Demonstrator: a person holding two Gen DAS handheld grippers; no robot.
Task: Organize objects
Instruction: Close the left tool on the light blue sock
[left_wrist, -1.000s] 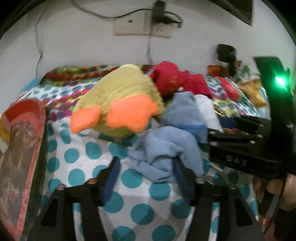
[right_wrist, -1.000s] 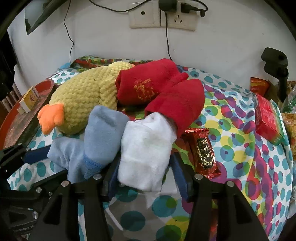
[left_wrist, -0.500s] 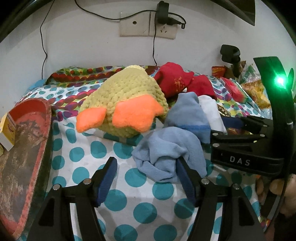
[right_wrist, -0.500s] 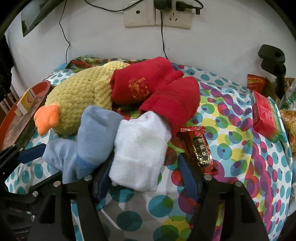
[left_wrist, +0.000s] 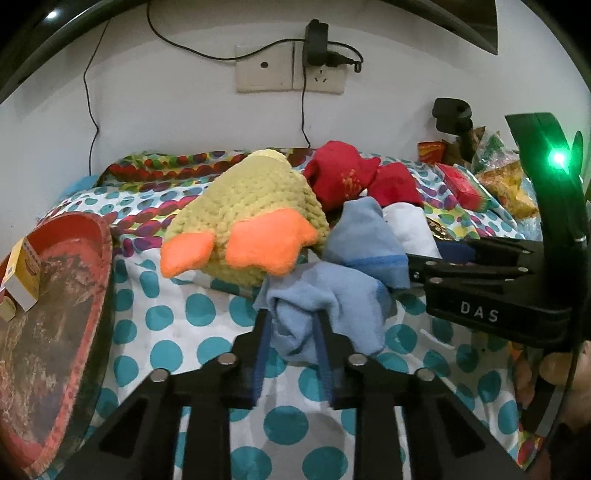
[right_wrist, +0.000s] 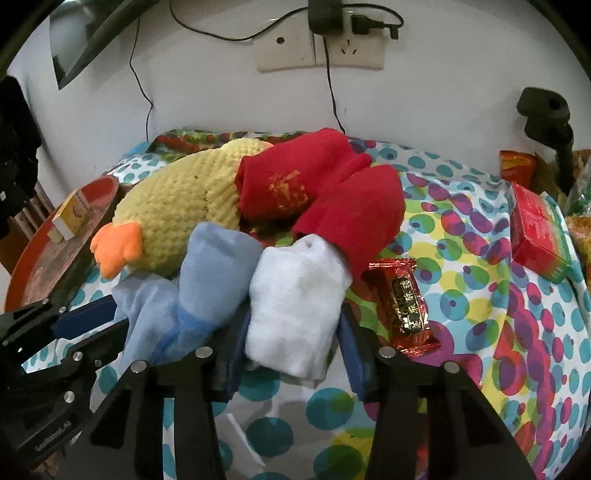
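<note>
A light blue sock (left_wrist: 325, 295) lies on the dotted cloth in front of a yellow plush duck (left_wrist: 255, 206). My left gripper (left_wrist: 291, 325) is shut on the sock's near bunched end. The sock also shows in the right wrist view (right_wrist: 207, 280). A white sock (right_wrist: 295, 299) lies next to it, below two red socks (right_wrist: 325, 195). My right gripper (right_wrist: 291, 332) stands around the white sock's near end, fingers (right_wrist: 236, 347) close to its sides; whether they press it I cannot tell.
A red round tray (left_wrist: 55, 317) with a small yellow box (left_wrist: 24, 269) sits at the left. A red candy wrapper (right_wrist: 402, 302) lies right of the white sock. A red box (right_wrist: 535, 232) and snack bags (left_wrist: 509, 184) sit at the right. Wall and sockets behind.
My left gripper's fingers have closed from wide open onto the blue sock's near end. My right gripper's fingers have narrowed around the white sock.
</note>
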